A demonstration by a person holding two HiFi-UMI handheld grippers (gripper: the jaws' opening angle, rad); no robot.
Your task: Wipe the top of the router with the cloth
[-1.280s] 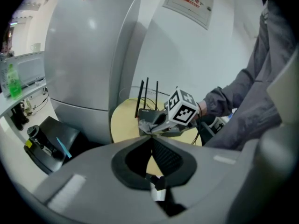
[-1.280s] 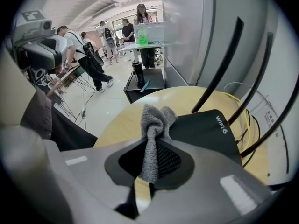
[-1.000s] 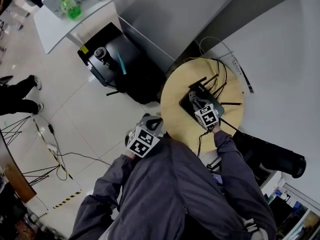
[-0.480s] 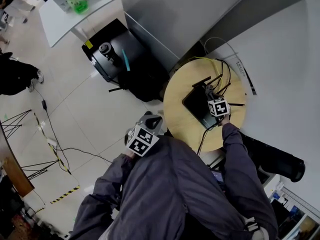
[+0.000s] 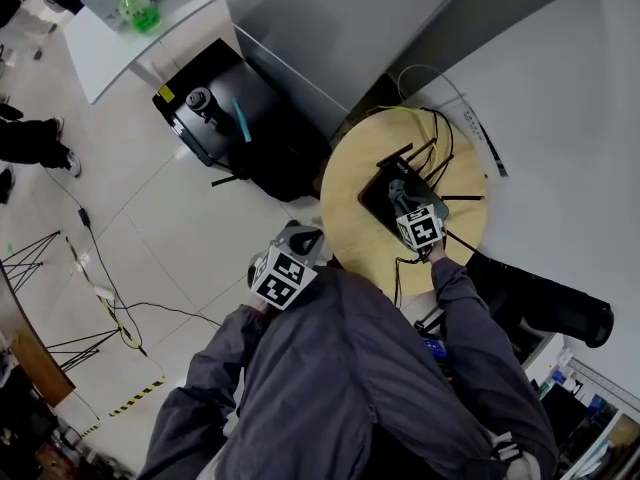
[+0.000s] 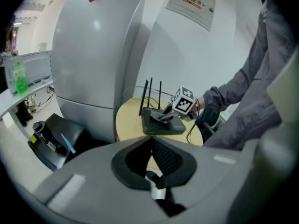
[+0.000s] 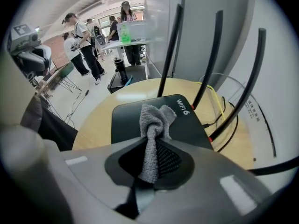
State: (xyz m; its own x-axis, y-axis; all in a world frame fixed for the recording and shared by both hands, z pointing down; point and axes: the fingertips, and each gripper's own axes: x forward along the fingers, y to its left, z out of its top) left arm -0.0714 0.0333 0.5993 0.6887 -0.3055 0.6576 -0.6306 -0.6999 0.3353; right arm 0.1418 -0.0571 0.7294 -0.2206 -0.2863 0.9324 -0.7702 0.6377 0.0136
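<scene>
A black router (image 5: 378, 194) with upright antennas lies on a small round wooden table (image 5: 345, 218). My right gripper (image 5: 402, 196) is over the router's top, shut on a grey cloth (image 7: 153, 122) that hangs bunched from its jaws onto the router (image 7: 128, 120). The router's print "WIFI 6" shows just past the cloth. From the left gripper view the router (image 6: 164, 125) and the right gripper (image 6: 167, 115) show on the table (image 6: 128, 120). My left gripper (image 5: 303, 240) hovers off the table's left edge, shut with nothing in it (image 6: 152, 140).
Cables (image 5: 448, 138) run off the table's far side. A black machine (image 5: 215, 118) stands on the floor at the left, beside a grey rounded wall. A green bottle (image 5: 135, 10) is on a white counter. Several people stand in the background (image 7: 84, 41).
My right gripper slid to the right across the router with the cloth, then came back to the left. The left gripper has stayed in place.
</scene>
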